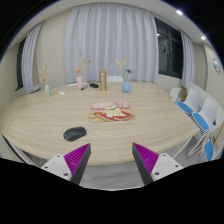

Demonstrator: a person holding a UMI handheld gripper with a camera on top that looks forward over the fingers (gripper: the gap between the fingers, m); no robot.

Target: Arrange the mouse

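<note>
Fingers (112,160) with magenta pads spread apart, grasping nothing, held back at lower centre for approach. Small dark oval mouse (74,133) left of centre on round pale wooden bench (40,118), near red-patterned mat (112,113).

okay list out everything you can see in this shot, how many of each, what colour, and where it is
Mouse: one, black, on the table just ahead of the gripper's fingers, toward the near edge.
Mat: one, red and pale patterned, mid-table beyond the mouse.
Table: one, light wood, round-ended.
Vases with flowers: three, pale and blue, along the far edge of the table.
Tall container: one, brown, among the vases.
Chairs: several, blue and white, at the table's side.
Curtains: white, across the far wall.
Gripper: one, open, magenta pads, holding nothing, short of the mouse.
</note>
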